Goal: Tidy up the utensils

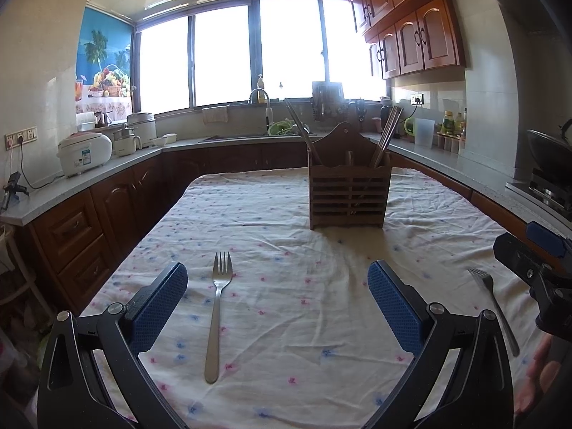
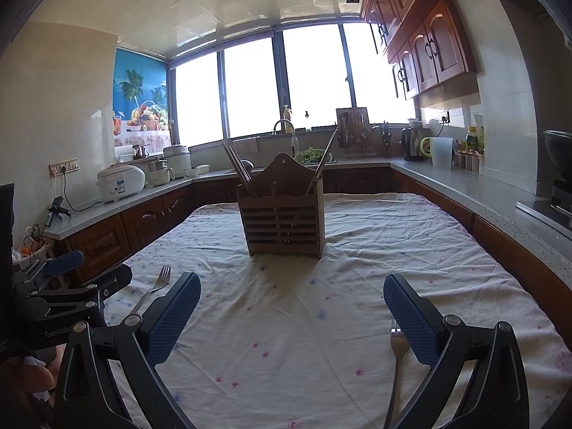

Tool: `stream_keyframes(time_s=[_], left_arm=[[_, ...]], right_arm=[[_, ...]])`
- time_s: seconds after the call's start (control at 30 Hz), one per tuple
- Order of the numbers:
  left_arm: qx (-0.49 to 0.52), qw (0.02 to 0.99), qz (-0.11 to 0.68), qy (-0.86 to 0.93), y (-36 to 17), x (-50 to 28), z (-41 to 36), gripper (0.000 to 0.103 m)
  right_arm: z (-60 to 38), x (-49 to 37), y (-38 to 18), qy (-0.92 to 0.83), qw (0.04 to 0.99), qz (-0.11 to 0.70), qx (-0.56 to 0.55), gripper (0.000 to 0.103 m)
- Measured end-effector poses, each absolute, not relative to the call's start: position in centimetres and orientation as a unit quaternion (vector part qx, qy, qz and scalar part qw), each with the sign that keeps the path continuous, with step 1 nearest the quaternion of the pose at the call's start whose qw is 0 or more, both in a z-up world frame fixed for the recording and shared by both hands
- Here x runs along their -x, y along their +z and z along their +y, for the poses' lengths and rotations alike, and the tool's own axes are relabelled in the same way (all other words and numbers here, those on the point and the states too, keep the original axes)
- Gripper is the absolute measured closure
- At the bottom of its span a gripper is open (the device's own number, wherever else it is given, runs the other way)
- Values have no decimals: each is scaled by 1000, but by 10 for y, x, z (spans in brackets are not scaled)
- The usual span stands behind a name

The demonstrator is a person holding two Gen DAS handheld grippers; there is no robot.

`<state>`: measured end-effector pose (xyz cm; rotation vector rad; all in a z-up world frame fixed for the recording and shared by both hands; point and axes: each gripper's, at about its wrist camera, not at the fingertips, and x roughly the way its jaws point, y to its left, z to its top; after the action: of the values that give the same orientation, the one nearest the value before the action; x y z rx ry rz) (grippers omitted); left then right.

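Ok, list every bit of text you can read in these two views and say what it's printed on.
"GenRobot", last letters cut off by the right gripper's frame: white print on the black body of the left gripper.
Label on the white rice cooker: too small to read.
Labels on the condiment bottles: blurred, unreadable.
Nothing readable on the wooden utensil holder or the forks.

The utensil holder (image 1: 349, 193) stands on the table (image 1: 286, 321), toward its far edge. Chopsticks (image 1: 388, 132) stand in its left and right compartments. One fork (image 1: 217, 316) lies near the table's left edge, tines toward the holder. A second fork (image 1: 495, 305) lies near the right edge.
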<state>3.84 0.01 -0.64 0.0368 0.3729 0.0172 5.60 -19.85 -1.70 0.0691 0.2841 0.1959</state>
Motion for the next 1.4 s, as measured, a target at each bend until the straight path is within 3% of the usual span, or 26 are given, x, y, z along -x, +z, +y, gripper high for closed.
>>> stream_keyframes(time_s=[1.4], left_arm=[[-23, 983, 184, 3, -4, -36, -5, 0]], right_arm=[[-200, -52, -14, 98, 985, 139, -42, 0]])
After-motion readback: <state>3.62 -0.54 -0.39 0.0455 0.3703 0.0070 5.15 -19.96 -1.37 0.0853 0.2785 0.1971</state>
